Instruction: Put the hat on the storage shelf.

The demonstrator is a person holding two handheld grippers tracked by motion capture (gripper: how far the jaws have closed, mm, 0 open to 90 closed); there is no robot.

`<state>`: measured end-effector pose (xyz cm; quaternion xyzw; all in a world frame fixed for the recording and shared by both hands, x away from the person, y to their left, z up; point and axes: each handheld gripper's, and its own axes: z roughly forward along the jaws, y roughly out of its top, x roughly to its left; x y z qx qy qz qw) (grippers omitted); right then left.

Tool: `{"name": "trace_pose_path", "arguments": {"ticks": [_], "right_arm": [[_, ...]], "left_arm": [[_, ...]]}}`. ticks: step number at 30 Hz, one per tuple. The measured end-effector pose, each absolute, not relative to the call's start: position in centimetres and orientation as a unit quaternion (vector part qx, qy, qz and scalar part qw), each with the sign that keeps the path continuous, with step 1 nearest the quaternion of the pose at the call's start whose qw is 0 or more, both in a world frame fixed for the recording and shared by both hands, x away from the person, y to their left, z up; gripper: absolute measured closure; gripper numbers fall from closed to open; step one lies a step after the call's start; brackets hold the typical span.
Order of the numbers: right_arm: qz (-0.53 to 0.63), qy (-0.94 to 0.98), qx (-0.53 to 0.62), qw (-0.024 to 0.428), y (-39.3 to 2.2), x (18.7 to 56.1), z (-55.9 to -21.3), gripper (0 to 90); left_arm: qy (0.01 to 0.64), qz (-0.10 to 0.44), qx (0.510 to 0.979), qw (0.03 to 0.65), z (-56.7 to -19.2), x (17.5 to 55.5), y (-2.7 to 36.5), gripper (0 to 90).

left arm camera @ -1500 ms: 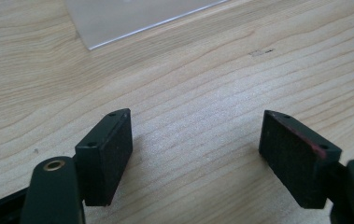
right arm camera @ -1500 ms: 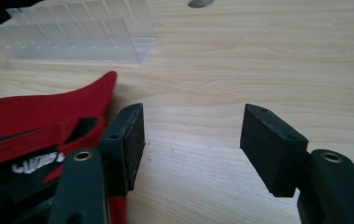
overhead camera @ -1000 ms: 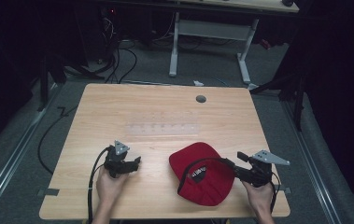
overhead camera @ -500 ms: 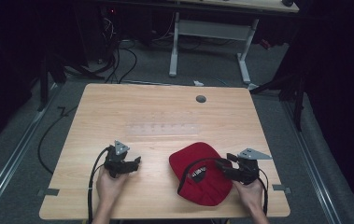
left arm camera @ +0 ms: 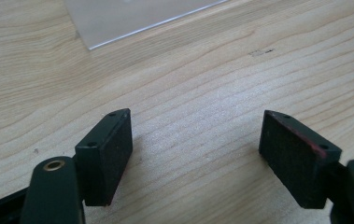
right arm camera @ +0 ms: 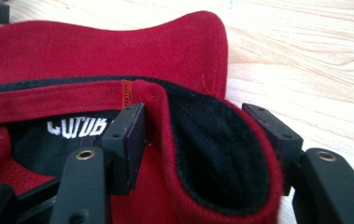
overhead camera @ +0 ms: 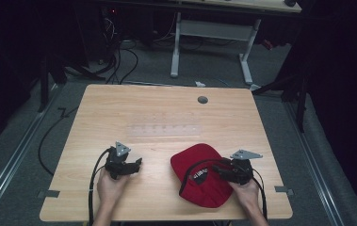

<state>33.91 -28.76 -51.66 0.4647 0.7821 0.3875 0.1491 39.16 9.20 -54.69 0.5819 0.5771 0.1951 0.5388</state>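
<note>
A red cap (overhead camera: 203, 186) lies upside down on the wooden table (overhead camera: 166, 113) at the front right, its black lining and white lettering showing. My right gripper (overhead camera: 217, 171) reaches in from the right at the cap's opening. In the right gripper view its jaws stand apart on either side of the cap's folded rim (right arm camera: 165, 105), one inside by the red strap and one outside, so the right gripper (right arm camera: 202, 140) is open. My left gripper (overhead camera: 136, 165) rests at the front left. It (left arm camera: 195, 158) is open over bare wood, with nothing between the pads.
A clear plastic sheet (overhead camera: 166, 128) lies flat at the table's middle, and its corner shows in the left gripper view (left arm camera: 132, 16). A round grommet hole (overhead camera: 202, 100) sits near the far edge. Beyond the table stand a white desk frame (overhead camera: 214, 33) and floor cables (overhead camera: 119, 56).
My right gripper has moved left from the table's right edge onto the cap's rim. The left gripper and the cap have stayed put.
</note>
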Motion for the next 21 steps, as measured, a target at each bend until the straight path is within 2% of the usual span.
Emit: {"name": "trace_pose_path", "arguments": {"ticks": [11, 21], "right_arm": [[0.384, 0.788, 0.461, 0.135, -28.74, 34.01, -52.37, 56.0], [0.384, 0.797, 0.448, 0.128, -28.76, 33.94, -52.49, 73.3]], "left_arm": [[0.577, 0.195, 0.582, 0.539, -54.69, 39.15, 9.20, 26.0], [0.577, 0.195, 0.582, 0.538, -54.69, 39.13, 9.20, 25.9]]}}
